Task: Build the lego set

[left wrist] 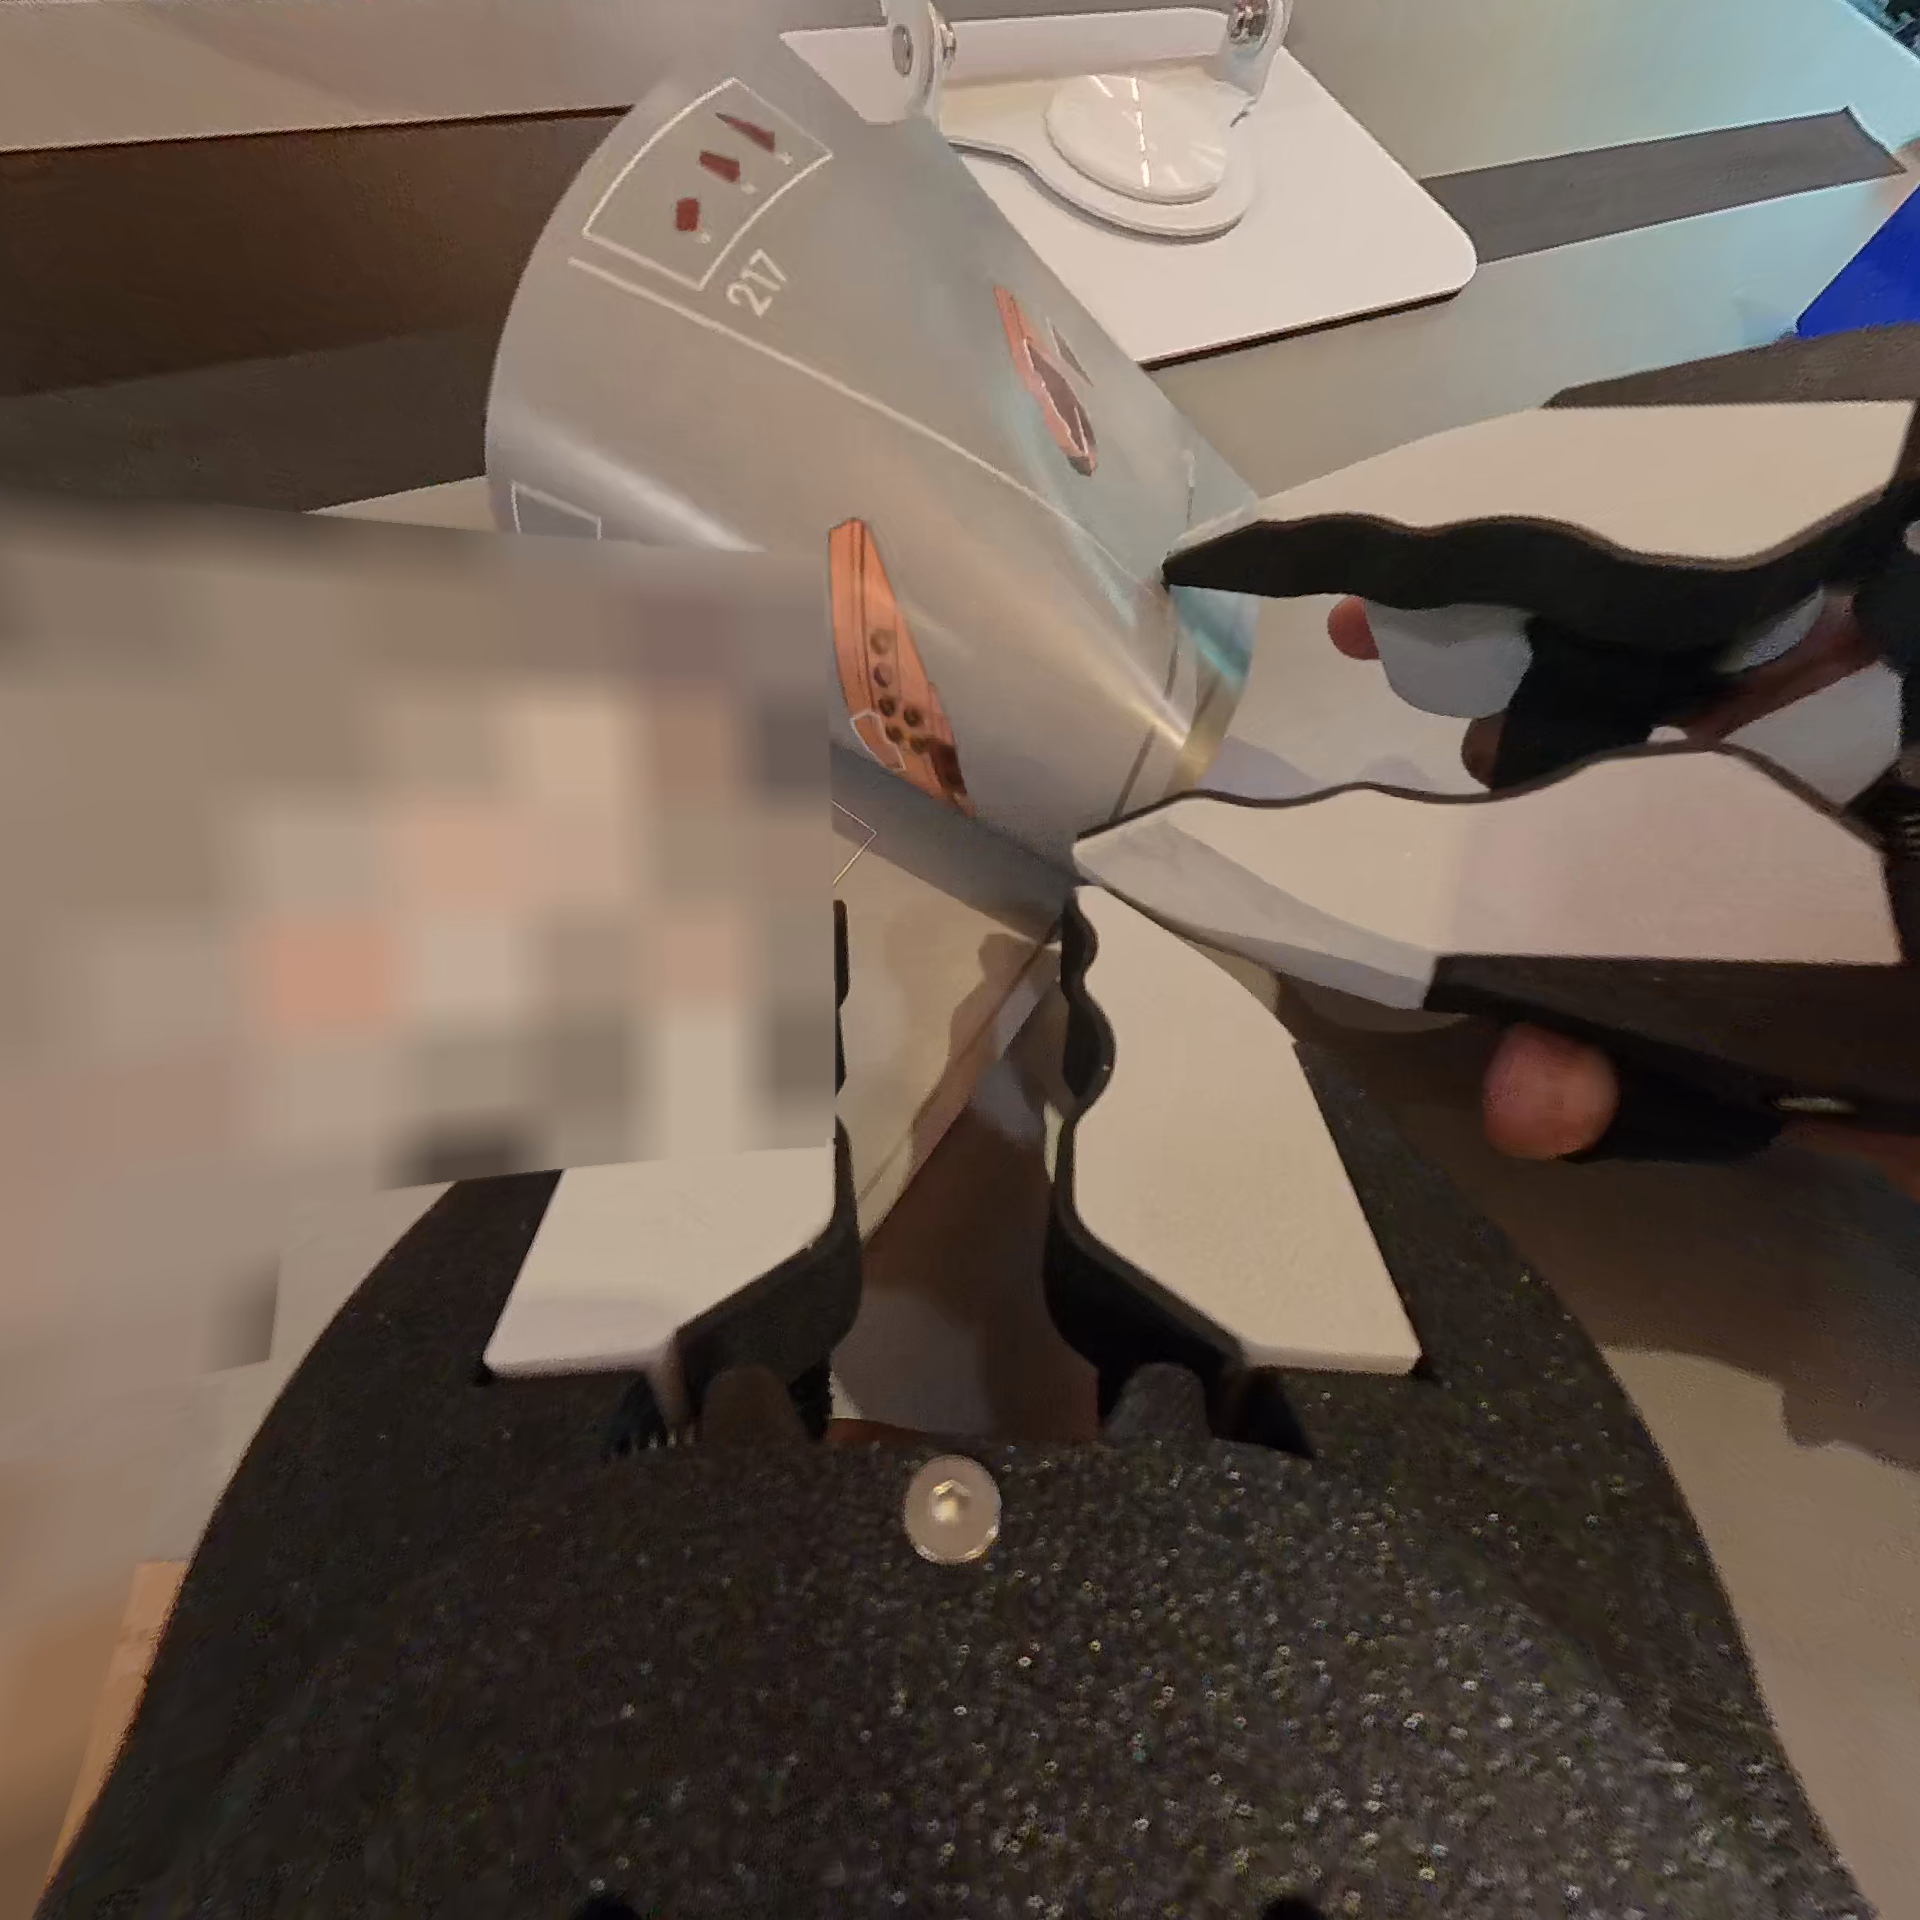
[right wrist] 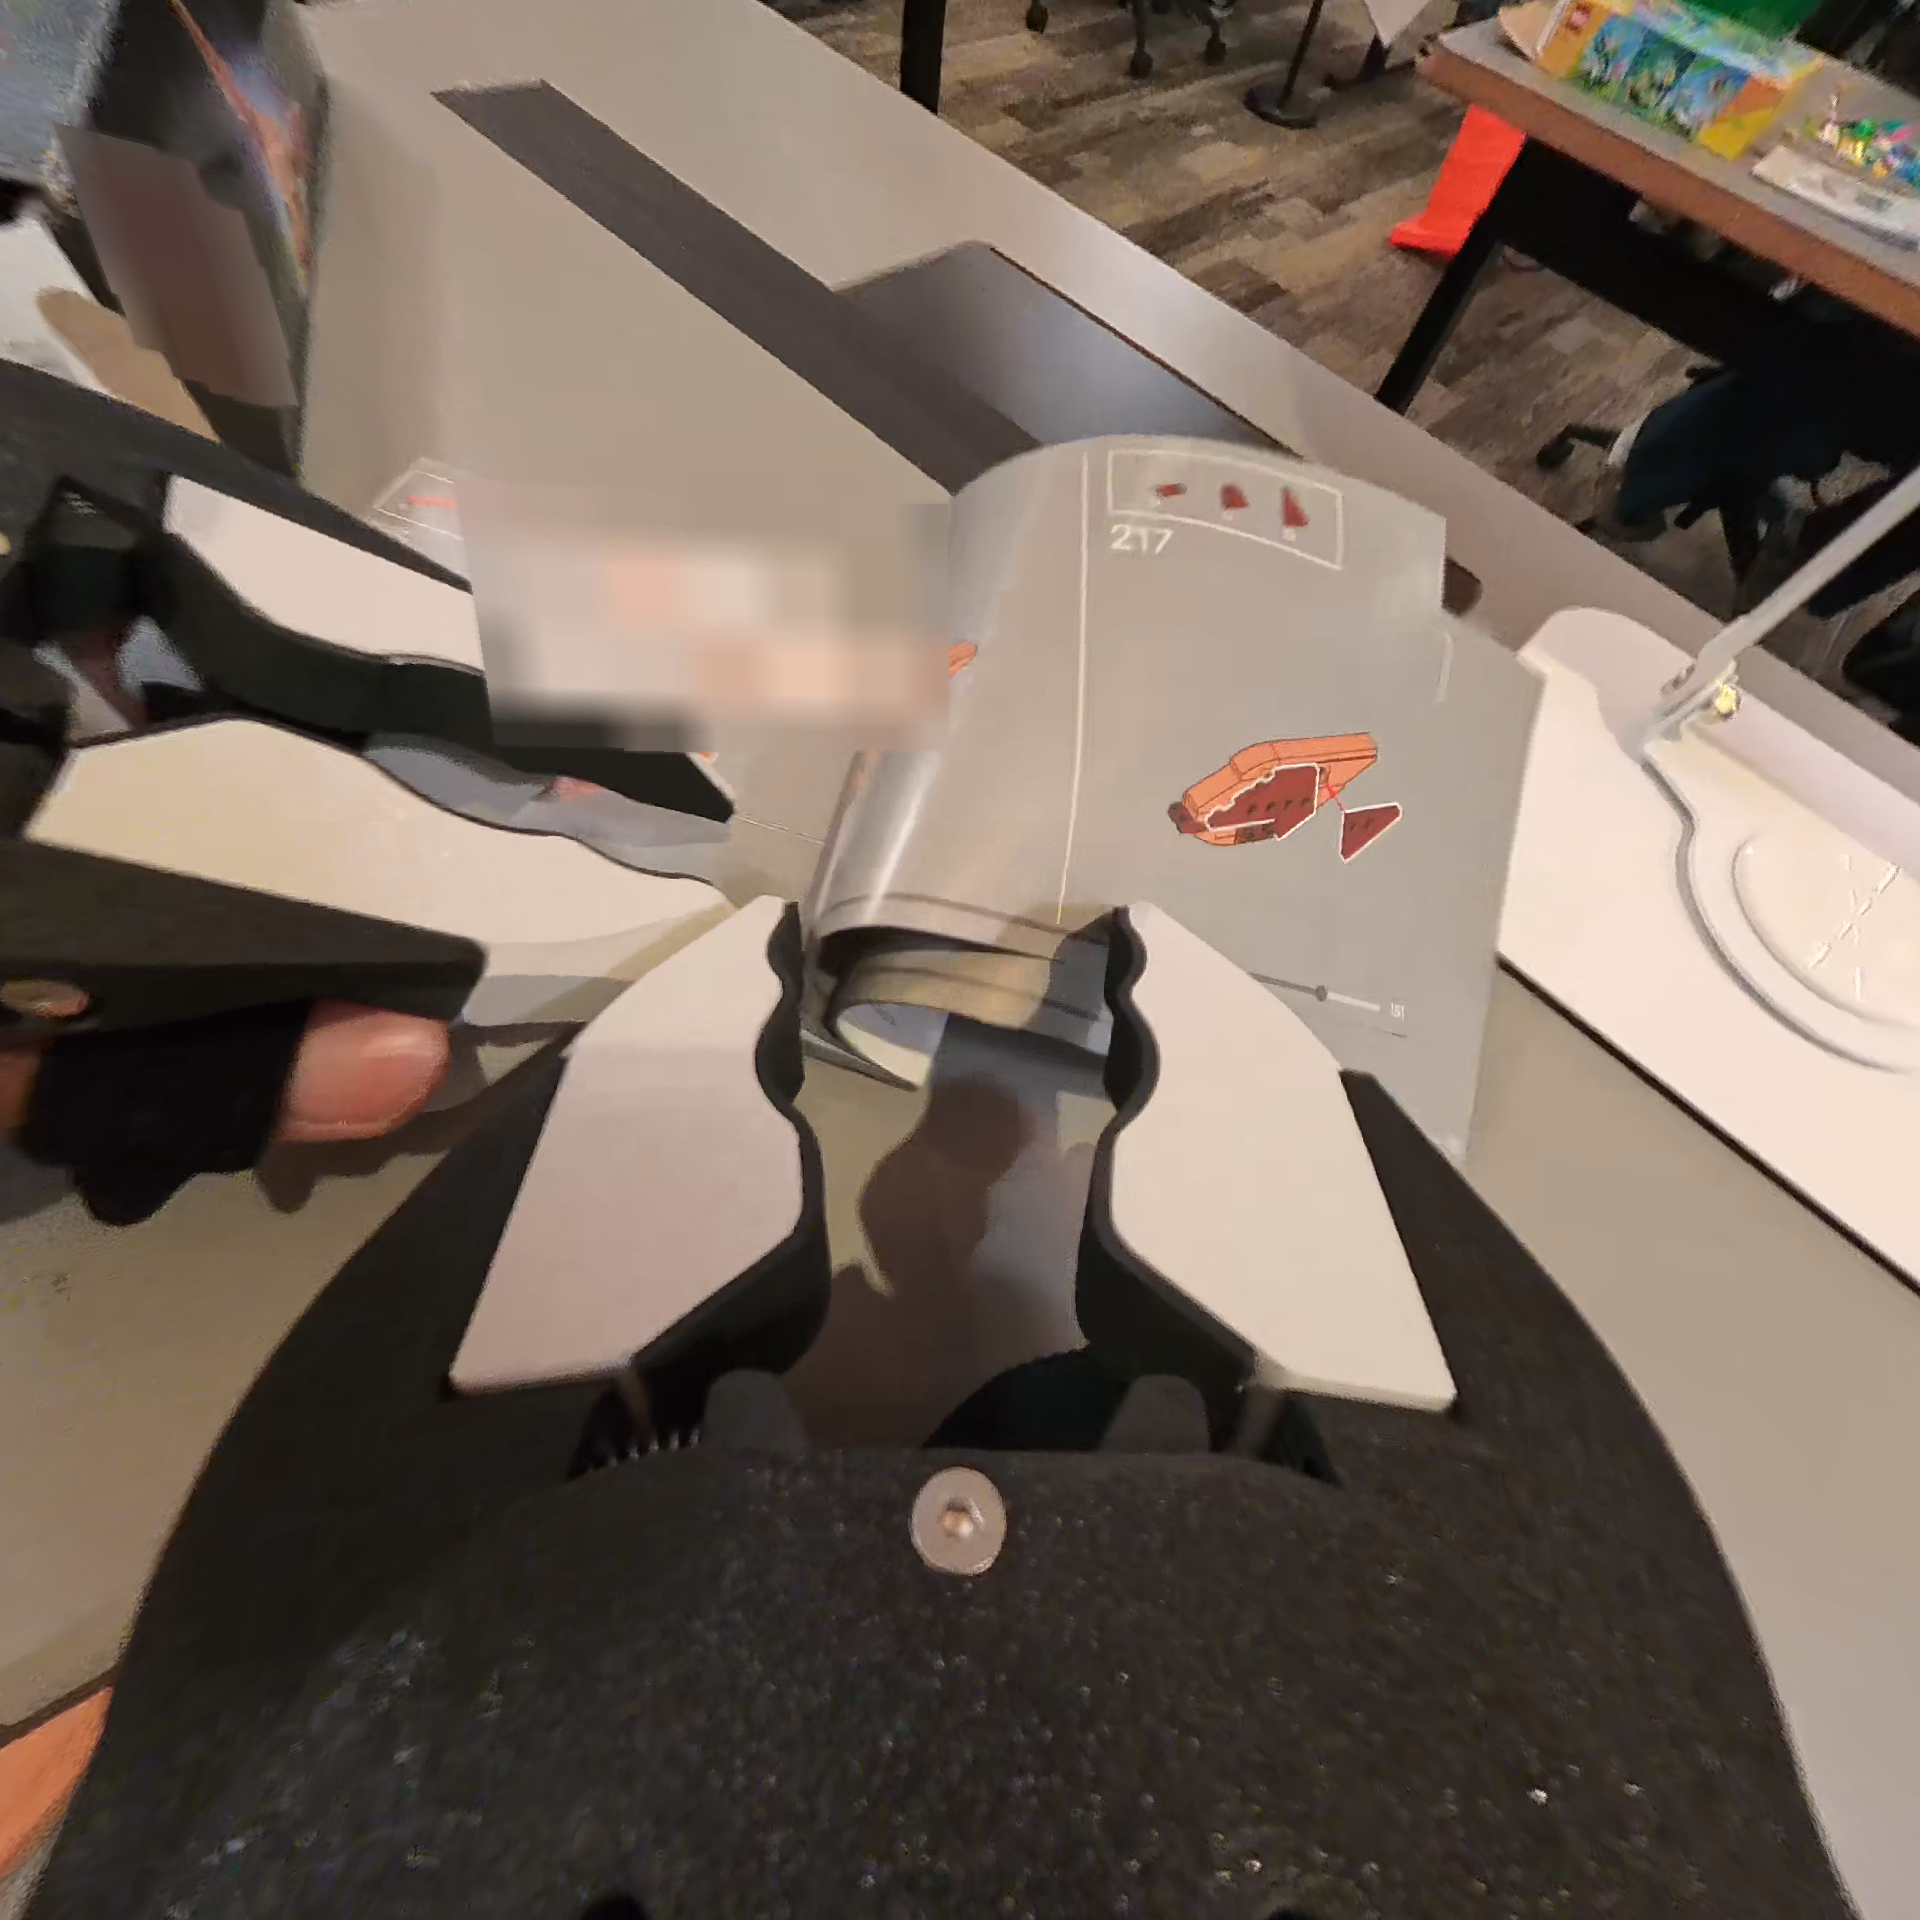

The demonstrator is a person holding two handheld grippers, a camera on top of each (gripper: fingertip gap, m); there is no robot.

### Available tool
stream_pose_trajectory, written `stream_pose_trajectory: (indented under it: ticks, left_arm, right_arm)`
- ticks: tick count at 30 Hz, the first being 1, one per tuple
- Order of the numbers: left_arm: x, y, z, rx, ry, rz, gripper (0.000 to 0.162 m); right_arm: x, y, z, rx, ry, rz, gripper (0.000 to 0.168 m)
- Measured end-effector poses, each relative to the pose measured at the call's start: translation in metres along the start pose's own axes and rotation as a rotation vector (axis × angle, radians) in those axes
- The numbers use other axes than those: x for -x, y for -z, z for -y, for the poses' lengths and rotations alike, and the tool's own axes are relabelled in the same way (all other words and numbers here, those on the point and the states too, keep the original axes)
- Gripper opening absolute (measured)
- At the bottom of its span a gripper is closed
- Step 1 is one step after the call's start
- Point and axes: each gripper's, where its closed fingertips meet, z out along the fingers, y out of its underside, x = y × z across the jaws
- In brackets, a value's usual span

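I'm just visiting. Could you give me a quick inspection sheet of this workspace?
Surface: grey table, dark strip across it.
Job's things: open booklet, one page curling up; no bricks seen.
Clutter: white lamp base beside the booklet.
Grippers: left tongs open, page between; right tongs open at the curled pages.
Cables: nothing seen.
Surroundings: carpet; second table with colourful boxes.
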Motion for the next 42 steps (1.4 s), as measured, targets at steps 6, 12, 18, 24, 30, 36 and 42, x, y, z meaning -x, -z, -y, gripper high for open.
stream_pose_trajectory:
  ticks: [6, 12, 18, 24, 30, 36, 42]
  left_arm:
    - [0.008, 0.01, -0.001, 0.003, 0.023, -0.001, 0.04]
    - [0.021, 0.021, 0.002, -0.012, 0.07, 0.017, 0.04]
    - [0.023, 0.025, -0.001, 0.018, 0.073, 0.057, 0.04]
    - [0.028, 0.037, 0.004, 0.014, 0.091, 0.103, 0.04]
    - [0.018, 0.038, 0.004, 0.024, 0.048, 0.028, 0.042]
    - [0.013, 0.038, 0.004, 0.02, -0.021, 0.018, 0.043]
    - [0.008, 0.038, 0.005, 0.009, -0.11, -0.029, 0.044]
  right_arm:
    - [0.013, 0.002, 0.008, -0.036, 0.028, 0.055, 0.056]
    - [0.016, 0.003, 0.006, -0.014, 0.126, -0.009, 0.055]
    - [0.027, 0.004, 0.005, 0.0, 0.246, -0.063, 0.053]
    - [0.048, 0.004, 0.005, -0.026, 0.287, -0.01, 0.054]
    - [0.064, 0.01, 0.014, -0.132, 0.215, 0.122, 0.057]
    - [0.062, 0.014, 0.017, -0.184, 0.131, 0.235, 0.059]
    - [0.067, 0.02, 0.019, -0.226, 0.169, 0.339, 0.062]
